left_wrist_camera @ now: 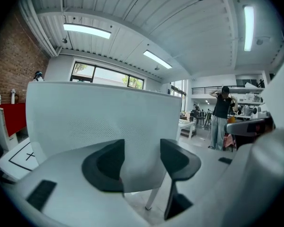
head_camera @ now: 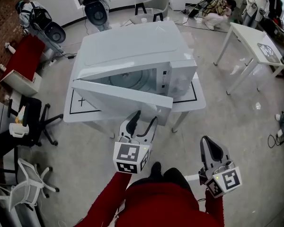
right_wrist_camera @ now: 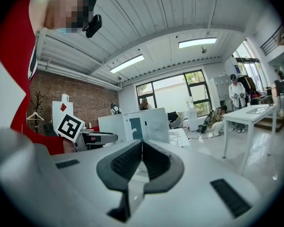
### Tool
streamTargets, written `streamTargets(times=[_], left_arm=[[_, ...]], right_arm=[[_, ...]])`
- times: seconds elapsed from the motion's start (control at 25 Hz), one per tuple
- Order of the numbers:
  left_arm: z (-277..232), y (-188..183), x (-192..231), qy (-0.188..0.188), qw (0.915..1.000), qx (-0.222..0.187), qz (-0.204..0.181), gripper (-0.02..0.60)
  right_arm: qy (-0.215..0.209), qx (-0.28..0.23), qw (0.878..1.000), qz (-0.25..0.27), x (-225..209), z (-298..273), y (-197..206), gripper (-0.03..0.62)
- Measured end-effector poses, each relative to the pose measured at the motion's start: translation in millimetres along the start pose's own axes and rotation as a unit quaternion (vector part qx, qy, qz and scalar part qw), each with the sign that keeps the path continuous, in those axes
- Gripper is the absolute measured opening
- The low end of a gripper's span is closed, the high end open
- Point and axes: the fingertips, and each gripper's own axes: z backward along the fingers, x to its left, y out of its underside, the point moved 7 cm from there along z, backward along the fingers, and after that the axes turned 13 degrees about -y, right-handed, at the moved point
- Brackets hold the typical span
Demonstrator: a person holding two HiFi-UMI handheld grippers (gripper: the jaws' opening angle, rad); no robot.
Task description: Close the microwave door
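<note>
**Microwave door hanging half open, left gripper right up at it**

Head view: the white microwave (head_camera: 132, 51) sits on a white surface (head_camera: 83, 110) marked with a black outline. Its door (head_camera: 123, 98) is swung partway out toward the camera, hinged on the left side of the picture, so you can see into the cavity behind it. The left gripper (head_camera: 145, 118) is just in front of the door's lower edge, close to the free end, with its fingers (head_camera: 135, 117) clearly spread. Whether they actually touch the door is hard to call from up here. The right gripper (head_camera: 206, 141) hangs well off to the right, away from the surface and the microwave. Red sleeves (head_camera: 109, 197) fill the bottom of the frame.

Left gripper view: the door (left_wrist_camera: 104, 112) fills most of the picture as a big pale panel. The left gripper (left_wrist_camera: 142, 150) has both fingers (left_wrist_camera: 104, 167) wide apart with the door's bottom part showing in the gap, and neither pad is pressing on it. A bit of the surface (left_wrist_camera: 19, 157) with a black cross shows at the left.

Right gripper view: the right gripper (right_wrist_camera: 141, 157) has its fingers (right_wrist_camera: 125, 162) pressed together with nothing between them. The microwave (right_wrist_camera: 146, 124) is further off, straight ahead, and the left gripper's marker cube (right_wrist_camera: 69, 125) pokes in from the left.
</note>
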Motion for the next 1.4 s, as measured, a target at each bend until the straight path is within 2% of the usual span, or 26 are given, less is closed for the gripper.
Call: streamTargets(times=[0.08,0.24,0.44,0.84,1.04,1.12,1.28,1.4], left_arm=[[-6,-2,0,-0.001,1.0000,0.000,0.002,0.241],[-18,-9,-1,-0.006,0.9999,-0.008,0.006,0.241],[-32,-16,-1,-0.008,0.9996,-0.013,0.022,0.235],[-60,-32,-2,-0.030,0.9982,-0.030,0.043,0.166],[-74,-39,0,-0.066,0.9957,-0.037,0.055,0.116],[-74,-38,2,-0.087,0.9939,-0.040,0.056,0.063],[-72,-40,1,-0.121,0.9899,-0.044,0.058,0.035],[-71,-41,0,-0.130,0.9887,-0.044,0.062,0.026]], right_arm=[[0.010,0.021,1.000,0.012,-9,2,4,0.015],[-0.001,0.011,1.000,0.010,-19,-9,-3,0.015],[-0.009,0.026,0.999,0.024,-36,-25,-10,0.015],[-0.022,0.030,0.999,0.032,-59,-43,-25,0.015],[-0.030,0.029,0.999,0.033,-69,-46,-27,0.015],[-0.031,0.030,0.999,0.032,-72,-46,-27,0.015],[-0.032,0.030,0.999,0.030,-80,-46,-29,0.015],[-0.034,0.033,0.999,0.026,-85,-47,-30,0.014]])
